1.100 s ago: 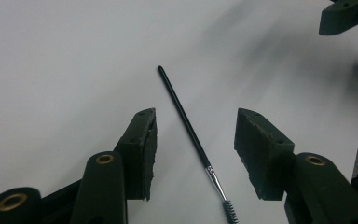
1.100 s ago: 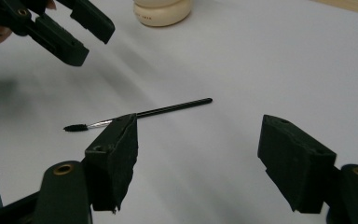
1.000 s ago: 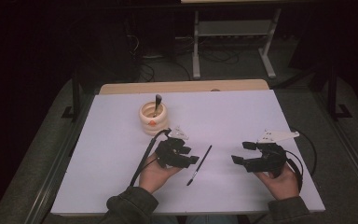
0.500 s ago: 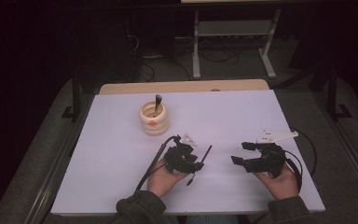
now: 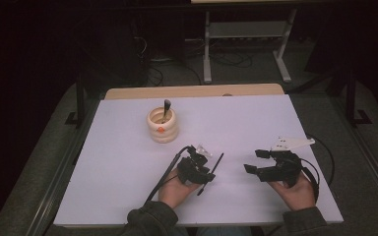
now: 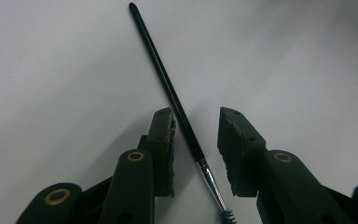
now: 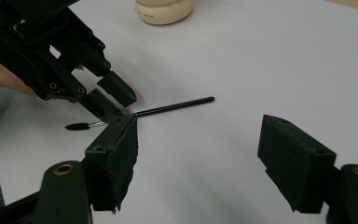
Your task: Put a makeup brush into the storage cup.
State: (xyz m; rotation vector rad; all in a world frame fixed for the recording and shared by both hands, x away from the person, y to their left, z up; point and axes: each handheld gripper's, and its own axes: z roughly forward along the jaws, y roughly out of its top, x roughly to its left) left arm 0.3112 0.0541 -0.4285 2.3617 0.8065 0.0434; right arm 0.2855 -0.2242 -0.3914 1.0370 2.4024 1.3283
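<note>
White tabletop (image 5: 128,162): slim black brush (image 6: 177,105) lies flat, long axis running 11 to 5 o'clock, between left gripper (image 6: 196,135) pads; jaws have just been closing, no grip yet. Right gripper (image 5: 257,161) idles open at 3 o'clock.

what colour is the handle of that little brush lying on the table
Black, with a silver metal ferrule near the bristles. The brush shows best in the left gripper view.

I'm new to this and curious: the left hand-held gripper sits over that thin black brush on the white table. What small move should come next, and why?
Probably finish closing the left hand-held gripper. Its jaws have just been closing, and the thin black brush with a metal ferrule lies between them on the white table, with a gap left at one pad.
</note>
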